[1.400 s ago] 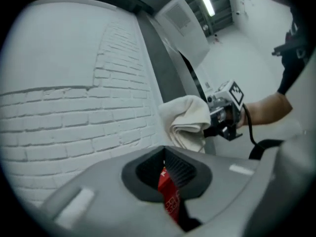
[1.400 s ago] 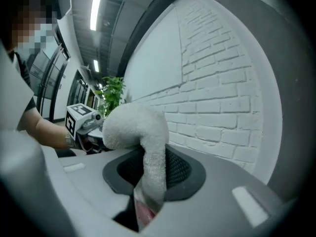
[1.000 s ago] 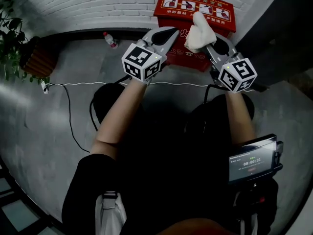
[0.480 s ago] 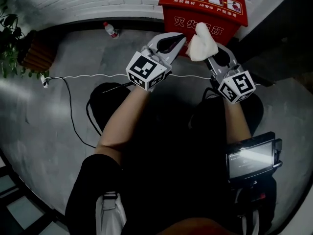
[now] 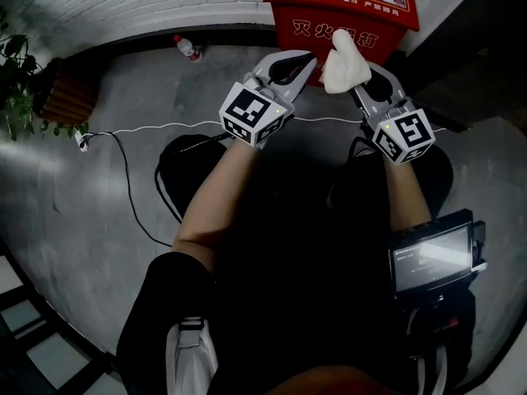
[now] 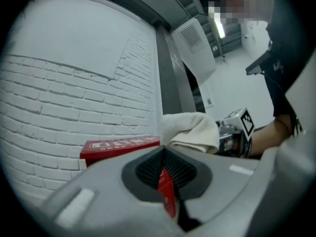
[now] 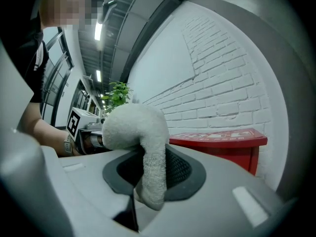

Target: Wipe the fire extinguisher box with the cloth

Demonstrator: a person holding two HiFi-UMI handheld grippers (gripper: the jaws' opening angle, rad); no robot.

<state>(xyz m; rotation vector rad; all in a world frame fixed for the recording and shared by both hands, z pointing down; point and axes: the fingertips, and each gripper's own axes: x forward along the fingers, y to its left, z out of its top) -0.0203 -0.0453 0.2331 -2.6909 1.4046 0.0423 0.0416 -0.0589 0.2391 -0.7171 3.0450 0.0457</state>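
Right hand-held gripper [image 5: 356,85]: clenching the cloth [image 5: 344,62].
Left hand-held gripper [image 5: 305,58]: idling clenched, empty.
Fire extinguisher box [image 5: 329,33]: standing at 12 o'clock.
Technique: pressing cloth flat, sweeping evenly.

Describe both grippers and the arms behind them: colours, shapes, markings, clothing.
The left gripper and right gripper match. Both have smooth light-grey shells tapering to a point, with dark ribbed pads set into the jaws. Each carries a white cube at its rear, printed with black square markers. The forearms are bare, and a black short sleeve covers the upper left arm.
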